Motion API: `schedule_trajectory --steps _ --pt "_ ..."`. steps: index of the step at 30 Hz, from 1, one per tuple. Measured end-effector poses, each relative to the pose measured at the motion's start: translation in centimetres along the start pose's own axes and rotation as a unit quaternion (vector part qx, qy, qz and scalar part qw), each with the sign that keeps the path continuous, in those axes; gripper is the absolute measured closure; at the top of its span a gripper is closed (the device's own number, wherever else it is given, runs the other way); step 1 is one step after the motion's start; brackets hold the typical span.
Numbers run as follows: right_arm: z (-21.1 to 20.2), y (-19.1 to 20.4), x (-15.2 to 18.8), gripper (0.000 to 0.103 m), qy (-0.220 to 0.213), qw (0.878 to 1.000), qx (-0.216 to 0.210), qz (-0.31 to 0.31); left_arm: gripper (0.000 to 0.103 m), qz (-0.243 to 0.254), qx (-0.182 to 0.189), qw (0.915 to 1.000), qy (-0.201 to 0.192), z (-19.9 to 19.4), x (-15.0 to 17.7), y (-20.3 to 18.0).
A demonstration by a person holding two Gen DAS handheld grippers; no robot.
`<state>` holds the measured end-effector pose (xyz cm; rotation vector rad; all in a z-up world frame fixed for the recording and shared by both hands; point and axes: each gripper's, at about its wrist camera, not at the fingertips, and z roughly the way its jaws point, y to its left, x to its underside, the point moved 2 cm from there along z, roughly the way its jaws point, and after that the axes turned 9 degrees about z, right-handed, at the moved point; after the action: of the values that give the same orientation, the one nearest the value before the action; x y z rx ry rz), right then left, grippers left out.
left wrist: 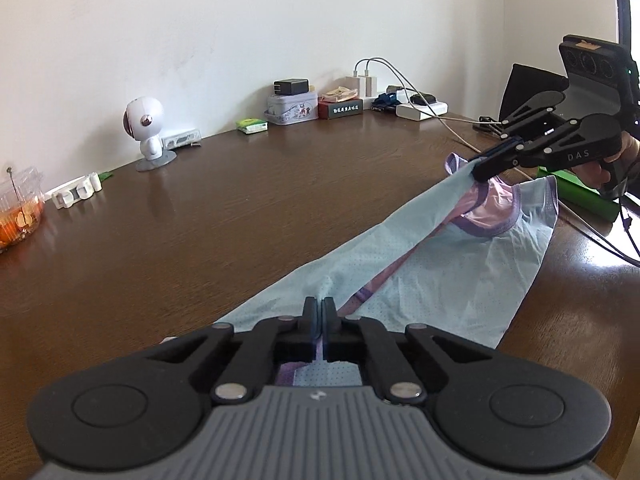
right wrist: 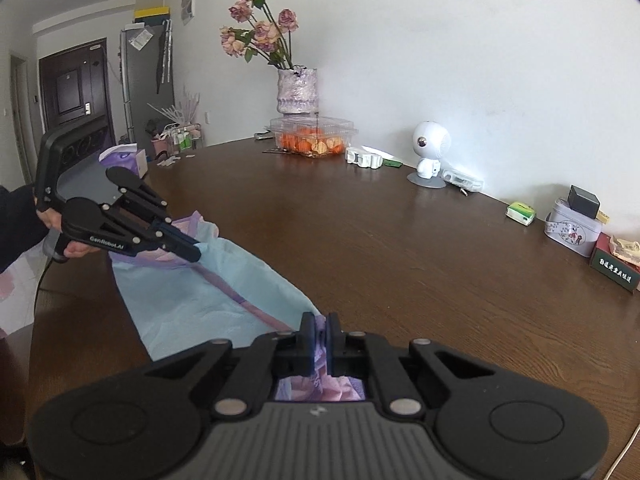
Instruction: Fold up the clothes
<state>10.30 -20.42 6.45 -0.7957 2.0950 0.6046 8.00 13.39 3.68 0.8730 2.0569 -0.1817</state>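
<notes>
Left gripper (left wrist: pixel 319 312) clamped on shirt (left wrist: pixel 460 280) hem | right gripper (right wrist: pixel 320 328) pinching collar end | shirt stretched over table (left wrist: pixel 240 208)

My left gripper (left wrist: pixel 319 312) and right gripper (right wrist: pixel 320 326) are matte black linkages with silver rivets, blue-edged pads and ribbed grey bodies behind the fingers; my sleeve looks dark, perhaps navy.

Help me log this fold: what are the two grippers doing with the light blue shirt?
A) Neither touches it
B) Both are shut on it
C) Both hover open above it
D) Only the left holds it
B: the left gripper and the right gripper each pinch the light blue shirt, stretched between them above the wooden table.
</notes>
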Motion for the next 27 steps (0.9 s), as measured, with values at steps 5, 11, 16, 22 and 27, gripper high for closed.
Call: schedule_trajectory --steps 5,11,16,22,27 --pt "-1.5 1.5 2.0 0.072 0.017 0.998 -0.043 -0.034 0.024 0.007 -0.009 0.9992 0.039 -0.2 1.7 -0.8" --pt "-3.1 1.9 3.7 0.000 0.011 0.998 -0.033 -0.056 0.000 -0.002 -0.093 0.9956 -0.012 -5.4 2.6 -2.0" --pt "-4.3 1.9 5.0 0.000 -0.001 0.997 -0.007 -0.071 0.000 0.012 -0.091 0.9958 0.002 -6.6 3.1 -3.4" --pt "-4.7 -0.6 5.2 0.000 -0.012 0.998 0.048 -0.030 0.000 0.018 -0.072 0.9972 0.008 -6.7 3.4 -5.4" --pt "-4.0 -4.7 3.4 0.000 0.013 0.995 0.100 0.019 0.000 0.021 -0.067 0.9974 0.016 -5.8 3.7 -6.2"
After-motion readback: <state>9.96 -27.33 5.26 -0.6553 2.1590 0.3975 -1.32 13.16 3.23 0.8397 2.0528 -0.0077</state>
